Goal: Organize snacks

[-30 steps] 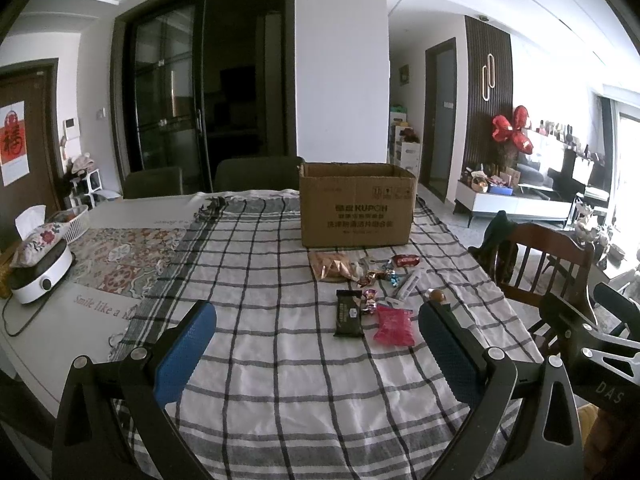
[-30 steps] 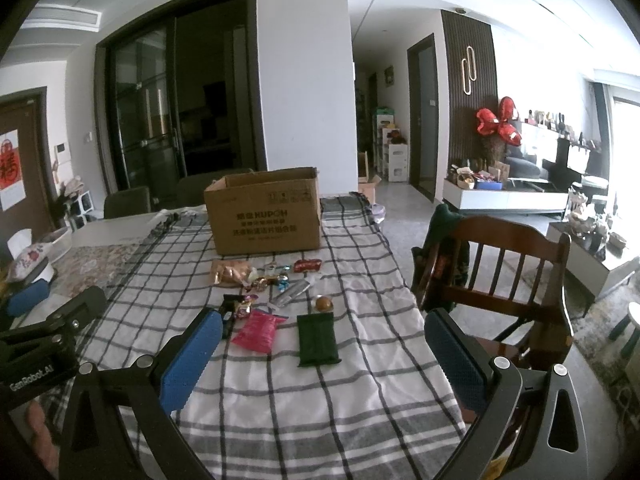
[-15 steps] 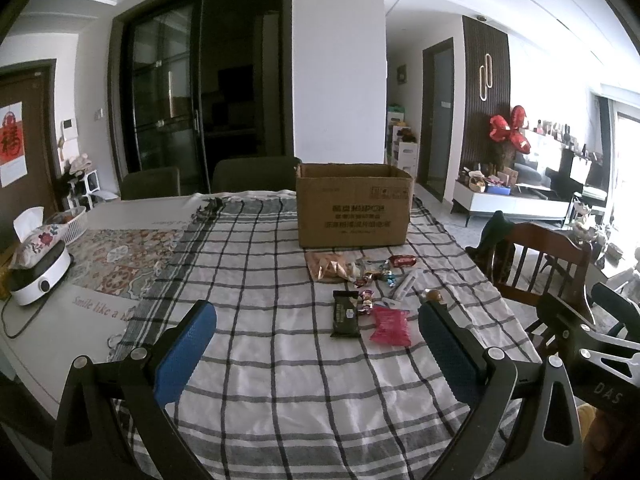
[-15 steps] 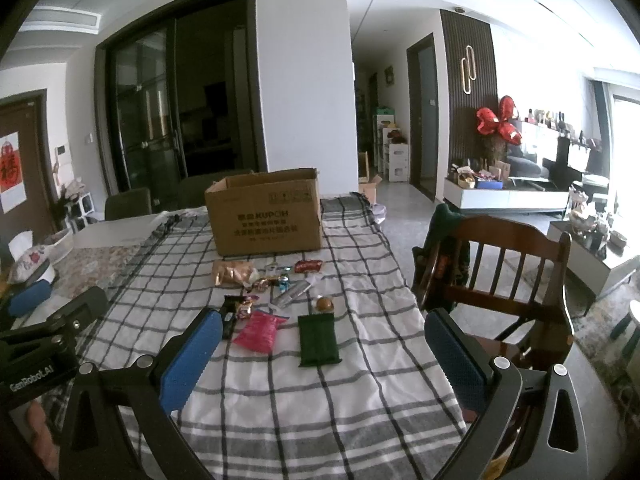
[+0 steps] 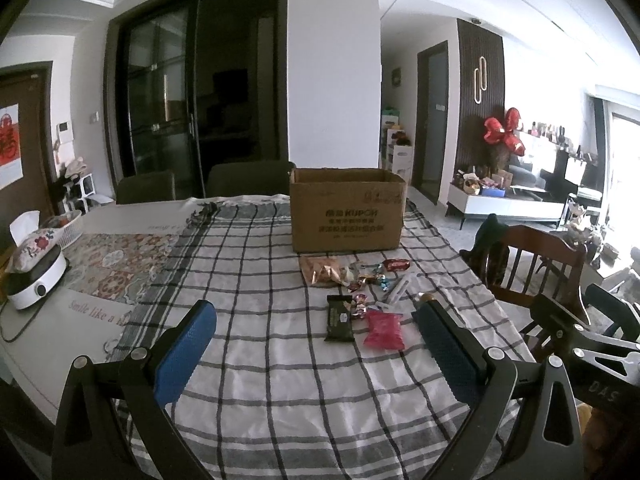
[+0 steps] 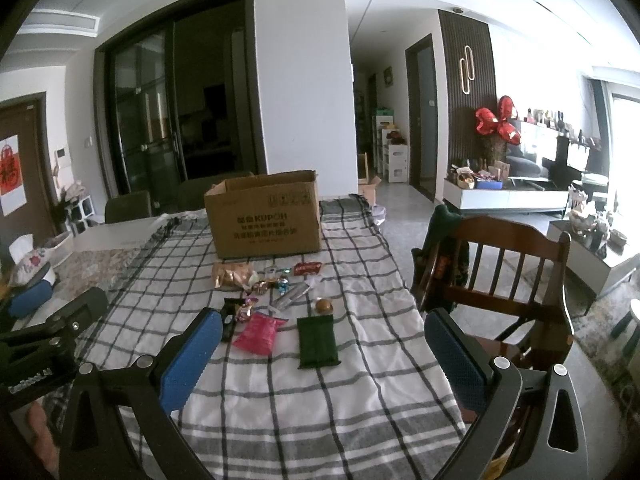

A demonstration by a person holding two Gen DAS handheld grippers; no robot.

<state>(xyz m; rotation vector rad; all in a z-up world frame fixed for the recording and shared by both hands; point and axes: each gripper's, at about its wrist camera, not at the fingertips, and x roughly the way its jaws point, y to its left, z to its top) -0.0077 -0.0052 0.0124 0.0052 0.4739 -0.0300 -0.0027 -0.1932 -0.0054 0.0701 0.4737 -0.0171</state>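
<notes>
An open cardboard box [image 5: 346, 212] [image 6: 264, 216] stands on the checked tablecloth [image 5: 256, 280]. In front of it lie loose snacks: a gold packet [image 5: 322, 272], a red wrapper [image 5: 396, 265], small candies [image 5: 372, 280], a dark packet [image 5: 339, 317], a pink packet [image 5: 384, 329] [image 6: 258, 334], a green packet [image 6: 316, 342] and a gold ball [image 6: 324, 305]. My left gripper [image 5: 316, 344] is open and empty, held near the table's front. My right gripper [image 6: 324, 352] is open and empty, above the green packet's near end.
A wooden chair [image 6: 508, 276] stands at the table's right side. A white appliance with a tissue pouch [image 5: 34, 268] sits at the left on a patterned mat [image 5: 116, 264]. Dark chairs [image 5: 248, 178] stand behind the table.
Both grippers have drifted slightly forward toward the snacks. Both stay open; nothing on the table moved.
</notes>
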